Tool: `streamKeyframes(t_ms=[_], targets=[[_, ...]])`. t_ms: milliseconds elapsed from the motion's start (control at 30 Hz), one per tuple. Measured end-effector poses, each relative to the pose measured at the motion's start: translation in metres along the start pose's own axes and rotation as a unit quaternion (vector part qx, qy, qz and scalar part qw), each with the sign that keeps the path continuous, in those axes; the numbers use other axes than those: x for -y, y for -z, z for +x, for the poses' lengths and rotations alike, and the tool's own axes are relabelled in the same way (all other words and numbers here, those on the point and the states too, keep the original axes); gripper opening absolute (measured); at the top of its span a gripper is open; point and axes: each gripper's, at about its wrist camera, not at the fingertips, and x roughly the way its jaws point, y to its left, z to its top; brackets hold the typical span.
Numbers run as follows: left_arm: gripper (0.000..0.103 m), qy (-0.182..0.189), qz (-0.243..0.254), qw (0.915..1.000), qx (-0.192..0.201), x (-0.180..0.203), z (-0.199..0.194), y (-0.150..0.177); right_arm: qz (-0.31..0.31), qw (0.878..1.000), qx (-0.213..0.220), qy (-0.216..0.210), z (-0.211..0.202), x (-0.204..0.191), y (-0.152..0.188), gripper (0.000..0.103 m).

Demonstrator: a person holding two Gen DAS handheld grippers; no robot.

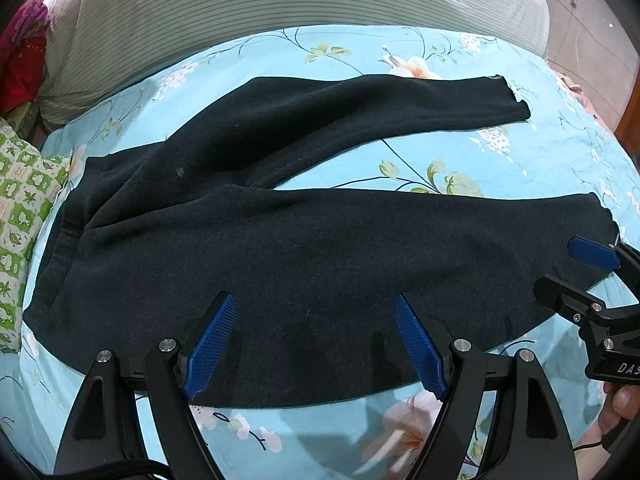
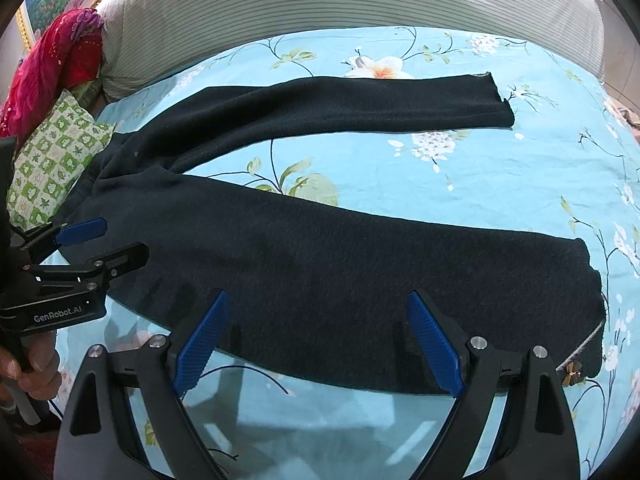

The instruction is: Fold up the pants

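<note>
Dark navy pants (image 1: 280,248) lie flat on a light blue floral bedsheet (image 1: 460,160), waist at the left, two legs spread apart toward the right. They also show in the right wrist view (image 2: 340,272). My left gripper (image 1: 314,304) is open, hovering over the near leg's front edge around its thigh. My right gripper (image 2: 318,300) is open over the same leg nearer its cuff (image 2: 588,300). The right gripper shows at the right edge of the left wrist view (image 1: 576,272). The left gripper shows at the left edge of the right wrist view (image 2: 108,244).
A green and white patterned pillow (image 1: 20,208) lies left of the waistband. A striped grey cushion (image 1: 260,4) runs along the far side. A red cloth (image 2: 56,64) hangs at the far left.
</note>
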Motion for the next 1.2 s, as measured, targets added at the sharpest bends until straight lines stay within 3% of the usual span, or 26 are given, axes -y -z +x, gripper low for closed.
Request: streamKeyframes(t_ms=[1200], targets=[[0.081,-0.002,-0.004,1.0,-0.007,-0.0037,0.0072,-0.0048,0.008,1.0,-0.001,-0.009,-0.0004,0.0047,-0.0057,0.09]])
